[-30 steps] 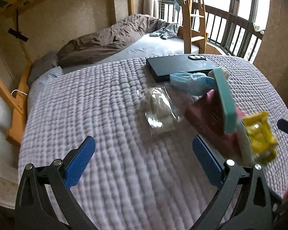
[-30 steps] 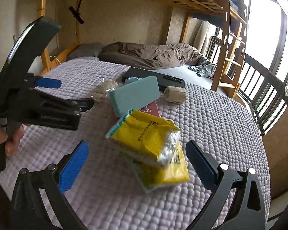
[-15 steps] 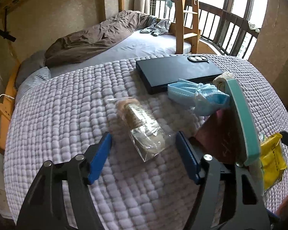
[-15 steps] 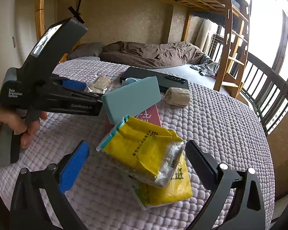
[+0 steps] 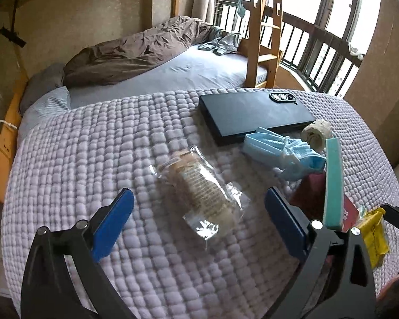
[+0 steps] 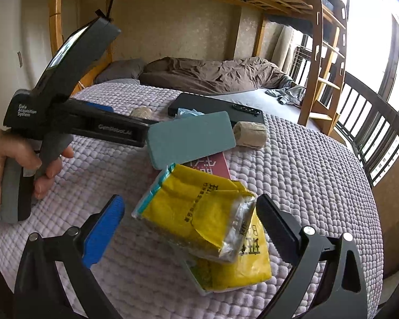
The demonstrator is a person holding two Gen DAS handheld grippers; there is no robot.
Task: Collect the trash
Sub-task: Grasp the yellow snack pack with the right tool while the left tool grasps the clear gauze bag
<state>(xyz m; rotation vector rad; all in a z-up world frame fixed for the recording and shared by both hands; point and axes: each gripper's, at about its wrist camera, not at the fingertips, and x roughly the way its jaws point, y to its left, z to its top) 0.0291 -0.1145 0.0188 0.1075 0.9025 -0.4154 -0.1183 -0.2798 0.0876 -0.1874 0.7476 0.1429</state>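
A clear plastic wrapper (image 5: 202, 194) with beige contents lies on the lilac quilt (image 5: 93, 159), between the open jaws of my left gripper (image 5: 199, 218); contact cannot be told. A crumpled yellow packet (image 6: 199, 218) lies between the open jaws of my right gripper (image 6: 188, 220). A blue face mask (image 5: 282, 154) and a beige roll (image 5: 316, 133) lie further back. The roll also shows in the right wrist view (image 6: 250, 134). The left gripper's body (image 6: 74, 125) shows in the right wrist view, held by a hand.
A teal slab (image 6: 191, 138) leans over a red booklet (image 6: 212, 164) by the yellow packet. A black flat box (image 5: 252, 114) with a phone on it lies behind the mask. A brown duvet (image 5: 135, 55), wooden ladder (image 5: 263, 32) and balcony railing stand beyond.
My left gripper has moved forward and down, so the clear wrapper now lies between its jaws. My right gripper has come slightly closer to the yellow packet.
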